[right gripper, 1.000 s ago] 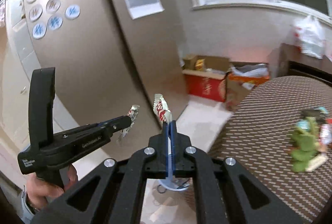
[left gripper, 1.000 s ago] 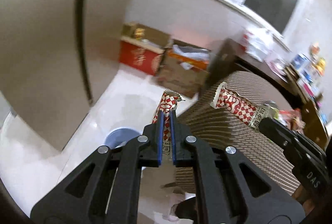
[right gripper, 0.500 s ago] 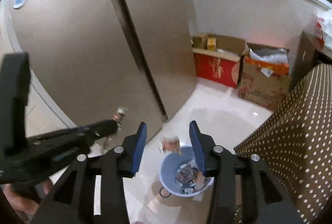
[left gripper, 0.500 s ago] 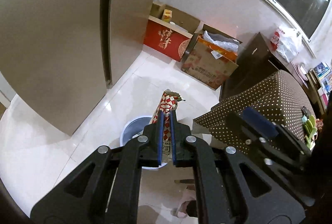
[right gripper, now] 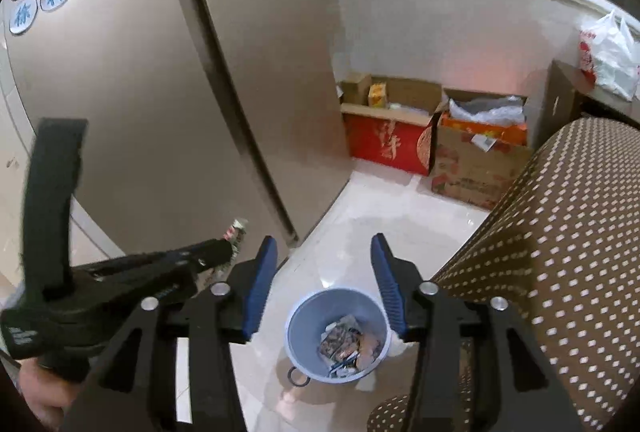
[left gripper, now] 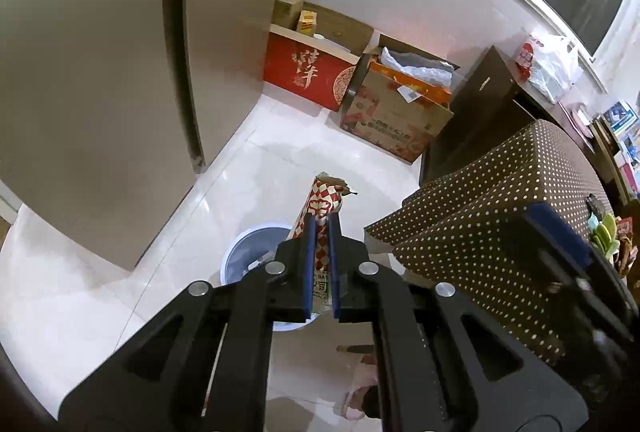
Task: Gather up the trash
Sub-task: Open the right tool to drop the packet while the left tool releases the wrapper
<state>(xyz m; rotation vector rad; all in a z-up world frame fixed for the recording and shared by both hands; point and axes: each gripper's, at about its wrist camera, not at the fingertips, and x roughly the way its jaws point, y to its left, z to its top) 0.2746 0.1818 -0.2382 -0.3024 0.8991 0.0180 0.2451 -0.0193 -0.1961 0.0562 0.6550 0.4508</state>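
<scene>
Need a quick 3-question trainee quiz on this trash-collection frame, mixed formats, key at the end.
1. True or false: the left gripper is shut on a red-and-white checked wrapper.
2. Multiple choice: what lies between the fingers of the right gripper? A) a wrapper B) nothing, only the blue bin shows beyond them C) a plastic bag
3. Fill in: the blue bin stands on the white tiled ____, beside the table with the brown dotted cloth.

Key: 1 true; 2 B (its jaws are opening, with nothing between them); 3 floor.
</scene>
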